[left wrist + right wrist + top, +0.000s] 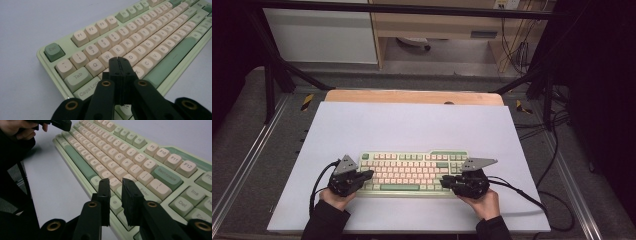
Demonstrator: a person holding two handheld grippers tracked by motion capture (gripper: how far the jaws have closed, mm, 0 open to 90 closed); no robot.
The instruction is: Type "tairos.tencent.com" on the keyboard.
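Observation:
A pale green keyboard [412,172] with cream and green keys lies on the white sheet, near its front edge. At the keyboard's left end, my left gripper [369,174] is shut with nothing in it. In the left gripper view its joined tips [120,61] hover over the letter keys [140,37] near the Caps Lock row. My right gripper [444,180] is at the keyboard's right end. Its jaws [116,182] stand a narrow gap apart above the keys near Enter [145,192], with nothing between them. The left gripper [60,123] and its hand show far off there.
The white sheet [412,125] covers a wooden tabletop whose back edge [412,96] shows. Black cables [532,195] trail from both grippers across the sheet's front corners. Metal frame rails [242,165] run along both sides, with cabinets beyond.

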